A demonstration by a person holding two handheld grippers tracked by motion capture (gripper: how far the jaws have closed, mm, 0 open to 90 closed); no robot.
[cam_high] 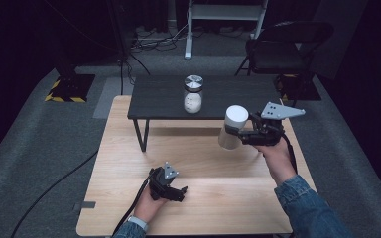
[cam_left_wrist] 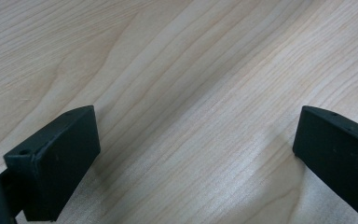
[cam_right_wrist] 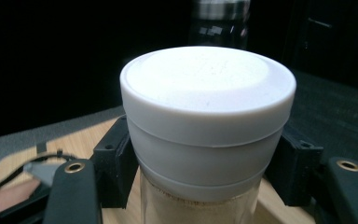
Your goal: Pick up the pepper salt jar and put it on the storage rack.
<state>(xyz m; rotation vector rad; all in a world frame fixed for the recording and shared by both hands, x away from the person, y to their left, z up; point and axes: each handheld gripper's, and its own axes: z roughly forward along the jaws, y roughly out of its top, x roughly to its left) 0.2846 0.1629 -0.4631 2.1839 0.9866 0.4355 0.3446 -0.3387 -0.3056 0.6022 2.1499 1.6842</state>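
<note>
Aloft, white-lidded jar [cam_high: 232,127] tilted, lid up, gripped by right gripper [cam_high: 239,132] jaws, left gripper [cam_high: 182,192] jaws spread

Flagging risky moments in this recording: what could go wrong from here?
1. The right gripper holds the white-lidded jar tilted in the air, jaws clamping just under the lid; it could slip or spill.
2. Carried toward the dark shelf, it could knock the metal-lidded jar standing there.

left gripper [cam_high: 180,193] rests low, jaws spread wide; right gripper [cam_high: 234,133] raised, jaws clamped around a load.
</note>
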